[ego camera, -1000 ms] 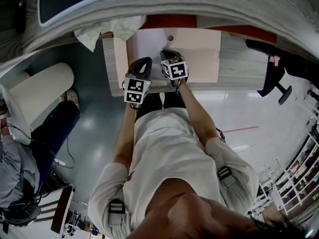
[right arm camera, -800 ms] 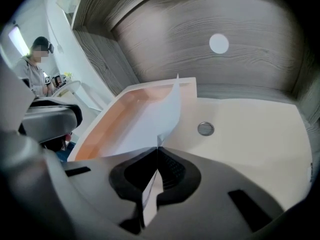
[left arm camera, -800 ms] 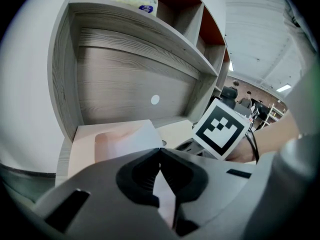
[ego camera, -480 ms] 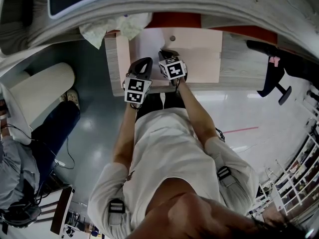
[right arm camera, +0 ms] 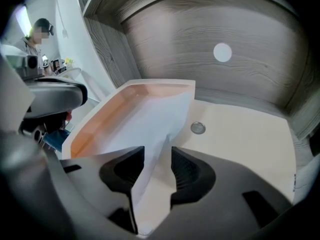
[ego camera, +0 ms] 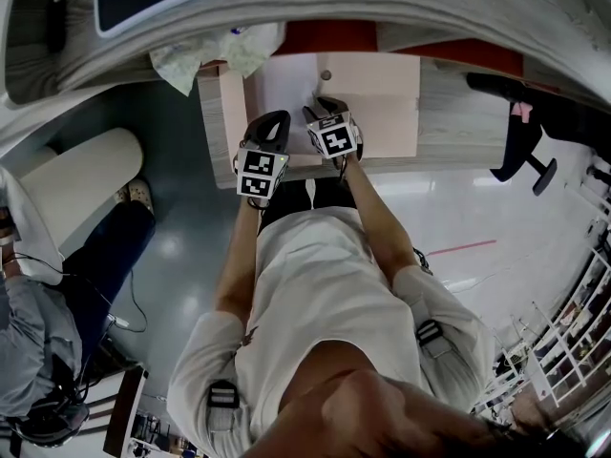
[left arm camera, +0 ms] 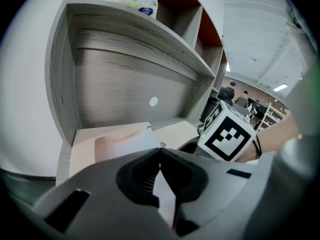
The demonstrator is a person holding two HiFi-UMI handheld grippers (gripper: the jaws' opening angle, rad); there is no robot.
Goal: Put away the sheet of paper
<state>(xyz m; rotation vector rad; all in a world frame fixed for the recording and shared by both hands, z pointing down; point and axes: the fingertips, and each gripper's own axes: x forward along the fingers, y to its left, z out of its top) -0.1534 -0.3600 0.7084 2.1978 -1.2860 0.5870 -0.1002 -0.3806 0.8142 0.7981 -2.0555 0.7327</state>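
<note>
Paper: left gripper pinches an edge; right gripper jaws just opened, sheet loose between. Step: seating paper in pink folder. Next: left release, withdraw

Two grippers at a sheet on a desk, seen from over the person's head.

A person in a white shirt reaches both arms forward to a grey wood desk. The left gripper and right gripper, each bearing a marker cube, sit side by side, near but apart, at the near edge of a white sheet on a pale pink pad. The right gripper's jaws have just been opening; whether the sheet is between them cannot be told here. A crumpled cloth lies at the desk's far left corner. A black chair stands to the right, a beige cushion to the left on the grey floor.
</note>
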